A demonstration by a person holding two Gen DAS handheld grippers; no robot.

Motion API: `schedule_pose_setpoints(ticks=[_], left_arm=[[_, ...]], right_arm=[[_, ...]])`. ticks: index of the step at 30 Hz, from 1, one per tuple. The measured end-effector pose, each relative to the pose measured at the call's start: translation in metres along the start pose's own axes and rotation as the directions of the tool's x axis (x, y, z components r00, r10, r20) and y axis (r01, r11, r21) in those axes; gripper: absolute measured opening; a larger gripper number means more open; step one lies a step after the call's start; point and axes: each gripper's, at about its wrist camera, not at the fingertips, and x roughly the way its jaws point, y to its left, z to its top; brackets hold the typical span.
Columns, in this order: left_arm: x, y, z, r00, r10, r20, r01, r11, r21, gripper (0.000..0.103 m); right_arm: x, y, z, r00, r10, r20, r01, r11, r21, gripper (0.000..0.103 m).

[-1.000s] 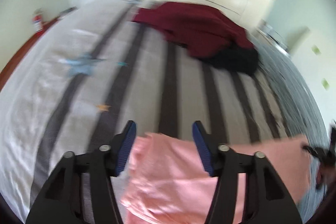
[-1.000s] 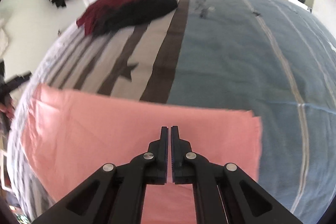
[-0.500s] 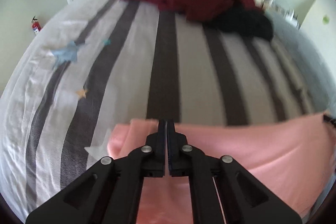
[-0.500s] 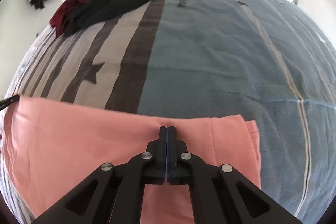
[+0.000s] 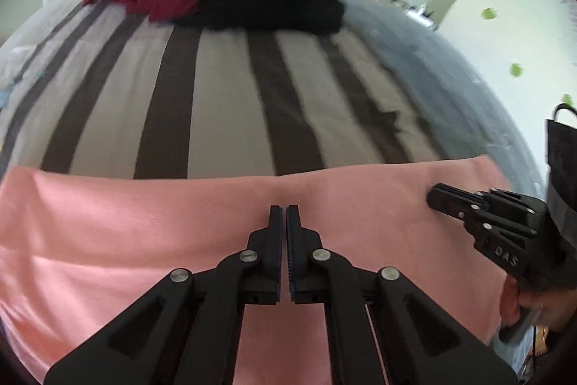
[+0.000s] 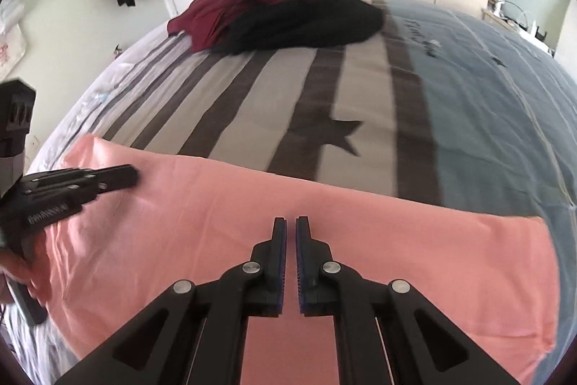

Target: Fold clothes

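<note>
Compared with a second ago, the left gripper (image 5: 283, 210) has gone from wide apart to nearly together, and the right gripper (image 6: 290, 221) has gone from pressed flat half a second ago to showing a thin slit between its pads. Both views have also swung, so each gripper now shows up in the other's camera.

The pink garment (image 5: 151, 233) is a wide, mostly smooth band of salmon cloth with a straight far edge and a few soft creases toward its left end. It lies across the near edge of the bed, on the striped bedspread (image 5: 223, 103), where the grey and dark stripes meet the blue-grey part with the dark star.

Both grippers point forward over the cloth, roughly level and side by side. From the left camera the right one comes in at the right border, a hand (image 5: 519, 303) under it. From the right camera the left one reaches in from the left.

Whether either set of pads is pinching a layer of cloth can't be told; the tips sit low over the middle of the pink band, with cloth on both sides.

Far back, a maroon garment (image 6: 252, 6) and a black garment (image 6: 306, 20) are heaped together, well apart from the grippers.
</note>
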Motion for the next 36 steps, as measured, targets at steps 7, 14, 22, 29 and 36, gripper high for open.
schedule_pose_setpoints(ticks=[7,14,22,29,36], left_arm=[[-0.006,0.029,0.003,0.997,0.003,0.074,0.005,0.993,-0.114,0.002],[-0.026,0.055,0.010,0.990,0.077,0.121,-0.066,0.993,-0.094,0.002],[-0.044,0.146,0.014,0.965,0.240,0.107,-0.214,0.955,-0.206,0.002],[-0.058,0.103,0.027,0.953,0.214,0.216,-0.179,0.969,-0.172,0.002],[-0.025,-0.038,0.016,0.989,-0.084,0.121,0.074,0.994,0.086,0.002]], right_arm=[[0.010,-0.042,0.007,1.000,0.007,0.013,-0.009,0.993,0.121,0.000],[-0.009,-0.083,0.000,0.999,0.016,0.035,-0.021,0.988,0.154,0.000],[-0.034,-0.145,-0.010,0.991,-0.130,0.044,0.114,0.956,0.269,0.002],[-0.036,-0.154,-0.006,0.984,-0.177,0.033,0.164,0.957,0.240,0.006],[-0.036,-0.049,0.009,0.994,0.015,0.106,-0.029,0.991,0.128,0.007]])
